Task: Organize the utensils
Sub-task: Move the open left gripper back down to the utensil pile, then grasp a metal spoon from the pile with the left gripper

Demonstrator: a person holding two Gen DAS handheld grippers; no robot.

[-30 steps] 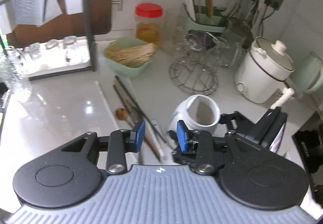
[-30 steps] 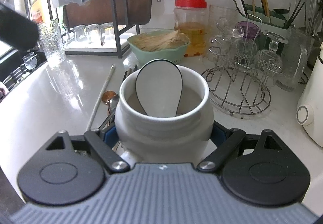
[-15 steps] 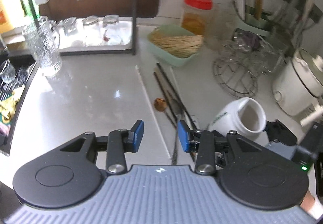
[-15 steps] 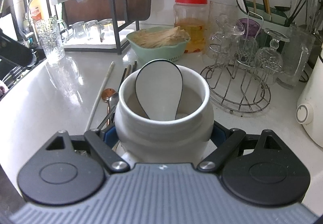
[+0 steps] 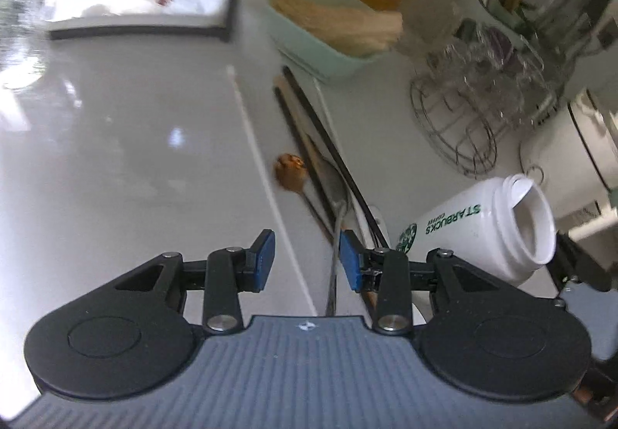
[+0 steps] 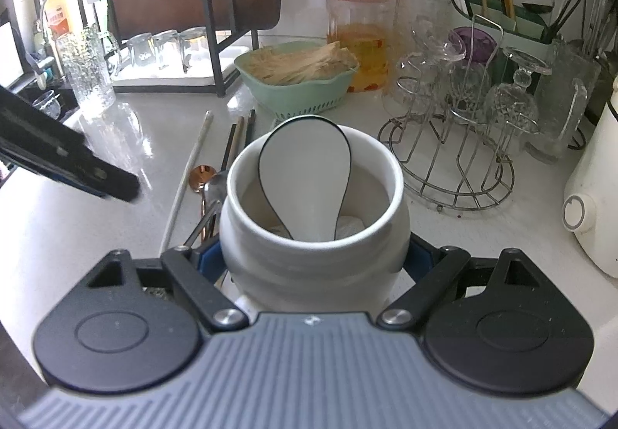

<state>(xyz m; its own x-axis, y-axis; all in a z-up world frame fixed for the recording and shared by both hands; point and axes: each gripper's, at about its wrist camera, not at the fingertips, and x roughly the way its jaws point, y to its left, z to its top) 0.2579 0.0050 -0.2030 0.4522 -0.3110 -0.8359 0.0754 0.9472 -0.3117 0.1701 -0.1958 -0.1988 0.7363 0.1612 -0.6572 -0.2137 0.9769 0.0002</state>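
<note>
The white ceramic jar (image 6: 314,224), round-bellied with a thick rolled rim, sits clamped between the blue pads of the right gripper (image 6: 314,263), whose jaws press against both of its sides. Inside it stands a white flat spoon (image 6: 305,174) with a thin black edge, its oval bowl rising above the rim and leaning on the far wall. Seen from the left wrist, the same jar (image 5: 483,224) tilts with its mouth up and to the right and bears green lettering and a round green logo.

The left gripper (image 5: 305,261) hangs over the loose utensils on the glossy white counter (image 5: 116,158); its blue pads stand apart with nothing pinched, though a thin white stick (image 5: 270,189) and the handle of a steel spoon (image 5: 337,197) pass through the gap below them. Beside these lie dark chopsticks (image 5: 328,147) and a small copper-coloured spoon (image 5: 290,167), all just left of the jar.

Further back, a pale green plastic basket (image 6: 297,89) with a slotted base holds a heap of pale straw-like sticks. A clear jar with a red lid (image 6: 359,38) holds amber liquid. A wire rack (image 6: 452,166) carries upturned cut glasses, and a green caddy (image 6: 502,23) against the wall holds upright chopsticks. A tray (image 6: 170,77) under a black frame holds upturned glasses.
</note>
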